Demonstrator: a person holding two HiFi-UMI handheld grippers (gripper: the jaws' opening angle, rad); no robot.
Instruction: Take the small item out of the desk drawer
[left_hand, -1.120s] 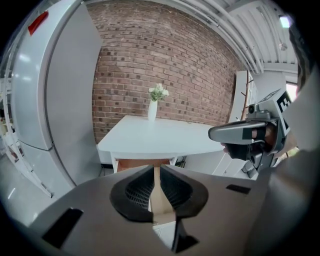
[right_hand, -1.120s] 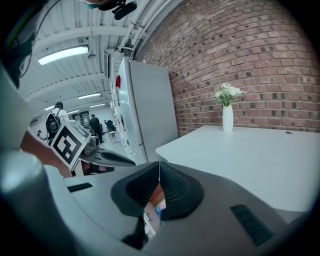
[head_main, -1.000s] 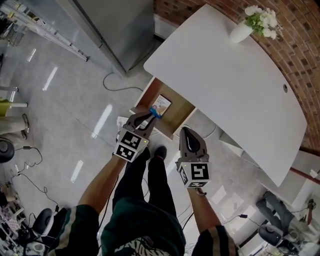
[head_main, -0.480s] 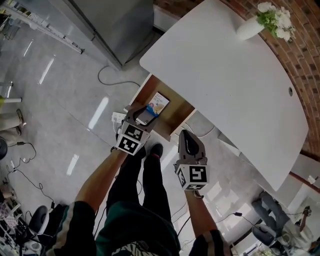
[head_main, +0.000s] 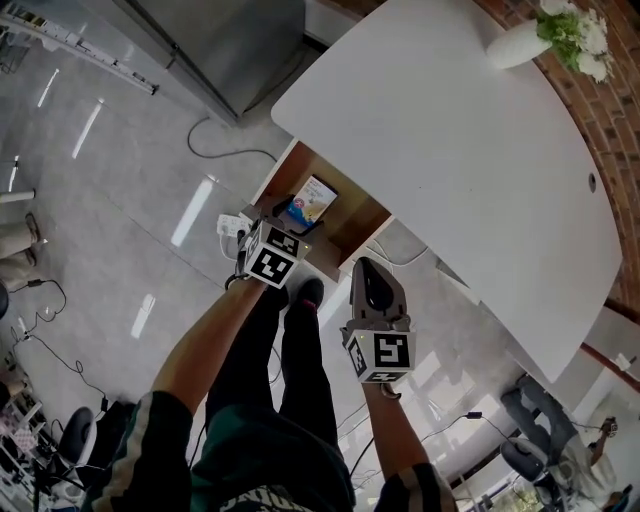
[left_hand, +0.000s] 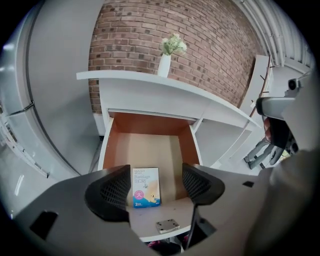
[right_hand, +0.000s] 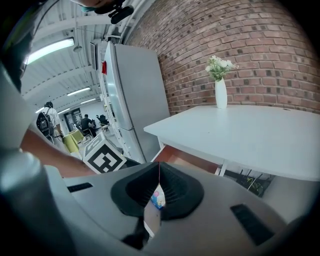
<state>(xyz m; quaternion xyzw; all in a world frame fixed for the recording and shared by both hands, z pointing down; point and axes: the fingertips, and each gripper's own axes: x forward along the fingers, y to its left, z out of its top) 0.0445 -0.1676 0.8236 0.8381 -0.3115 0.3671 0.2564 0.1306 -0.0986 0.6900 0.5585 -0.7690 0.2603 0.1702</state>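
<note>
A small white and blue box (head_main: 312, 197) (left_hand: 146, 187) lies flat on the wooden floor of the pulled-out desk drawer (head_main: 345, 235) (left_hand: 106, 145). My left gripper (head_main: 293, 218) (left_hand: 156, 172) hangs over the drawer's front part and points down. Its jaws have just been opening and stand open. The box shows between them from above, and the pads do not touch it. My right gripper (head_main: 368, 268) (right_hand: 159, 172) is held to the right of the drawer front, shut and empty. In the right gripper view a sliver of the box (right_hand: 157, 196) shows below the pads.
The white desk (head_main: 450, 150) (right_hand: 260, 130) carries a white vase of flowers (head_main: 520, 40) (left_hand: 165, 64) against a brick wall. A grey cabinet (head_main: 230, 50) stands at the left, with a cable (head_main: 215, 155) on the floor. The person's legs and shoes (head_main: 310, 295) are below the drawer front.
The left gripper has sunk toward the drawer and its jaws have gone from shut to open. The right gripper has dropped a little and stays shut.
</note>
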